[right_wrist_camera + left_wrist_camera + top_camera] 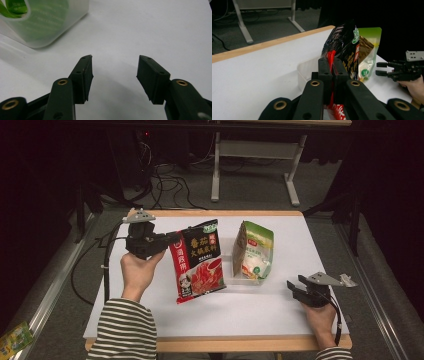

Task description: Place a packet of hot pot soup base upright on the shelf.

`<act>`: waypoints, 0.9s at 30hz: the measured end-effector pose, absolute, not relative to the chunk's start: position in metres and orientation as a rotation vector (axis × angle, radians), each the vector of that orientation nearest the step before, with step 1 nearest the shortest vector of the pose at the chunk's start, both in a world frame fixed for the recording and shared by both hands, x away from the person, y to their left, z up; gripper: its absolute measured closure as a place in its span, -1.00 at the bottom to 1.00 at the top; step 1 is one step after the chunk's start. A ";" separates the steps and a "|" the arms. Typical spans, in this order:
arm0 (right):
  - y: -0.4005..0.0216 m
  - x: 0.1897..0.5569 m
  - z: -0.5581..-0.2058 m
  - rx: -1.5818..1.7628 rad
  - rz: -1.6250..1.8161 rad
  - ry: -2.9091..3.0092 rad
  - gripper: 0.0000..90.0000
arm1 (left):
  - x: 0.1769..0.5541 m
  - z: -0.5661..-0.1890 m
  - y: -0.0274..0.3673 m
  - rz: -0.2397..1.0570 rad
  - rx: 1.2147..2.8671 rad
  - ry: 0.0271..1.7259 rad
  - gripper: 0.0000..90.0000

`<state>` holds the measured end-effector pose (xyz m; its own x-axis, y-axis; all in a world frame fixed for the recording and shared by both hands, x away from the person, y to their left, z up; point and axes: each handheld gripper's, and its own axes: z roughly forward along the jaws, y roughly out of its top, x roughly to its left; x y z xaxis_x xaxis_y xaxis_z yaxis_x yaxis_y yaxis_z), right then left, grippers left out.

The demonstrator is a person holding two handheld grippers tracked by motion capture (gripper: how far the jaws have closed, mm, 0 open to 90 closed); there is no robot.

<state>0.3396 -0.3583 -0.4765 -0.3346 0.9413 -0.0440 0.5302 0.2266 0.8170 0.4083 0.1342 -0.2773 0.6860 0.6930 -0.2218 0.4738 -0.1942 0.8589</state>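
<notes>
High view | left gripper [172, 240] clamps red-black pouch [199, 261] mid-table | right gripper [295, 287] wide apart, near right edge | green pouch [254, 251] in clear tub [239, 279]

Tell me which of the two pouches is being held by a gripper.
The red-and-black pouch, clamped in the left gripper; the green pouch stands free in the clear tub.

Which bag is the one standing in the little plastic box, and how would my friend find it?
Look at the white table, then at the clear plastic tub near its middle. The green bag stands upright in it. Its neighbour, the red-and-black bag, is clamped in the left gripper instead.
</notes>
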 end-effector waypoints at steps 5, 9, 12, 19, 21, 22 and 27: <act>-0.360 0.339 -0.476 1.349 1.004 1.948 0.01 | 0.415 -0.273 0.128 0.281 1.841 0.924 0.97; -0.362 0.338 -0.476 1.359 1.022 1.933 0.01 | 0.421 -0.272 0.123 0.289 1.837 0.928 0.97; -0.364 0.338 -0.476 1.374 1.050 1.916 0.00 | 0.425 -0.272 0.120 0.296 1.829 0.933 0.97; -0.364 0.338 -0.476 1.369 1.048 1.915 -0.01 | 0.432 -0.271 0.114 0.327 1.822 0.948 0.97; -0.364 0.338 -0.476 1.369 1.046 1.914 -0.01 | 0.433 -0.271 0.112 0.345 1.822 0.959 0.97; -0.364 0.337 -0.476 1.376 1.048 1.911 -0.01 | 0.433 -0.271 0.111 0.353 1.816 0.963 0.97; -0.365 0.337 -0.476 1.369 1.051 1.908 -0.02 | 0.438 -0.273 0.105 0.371 1.807 0.986 0.97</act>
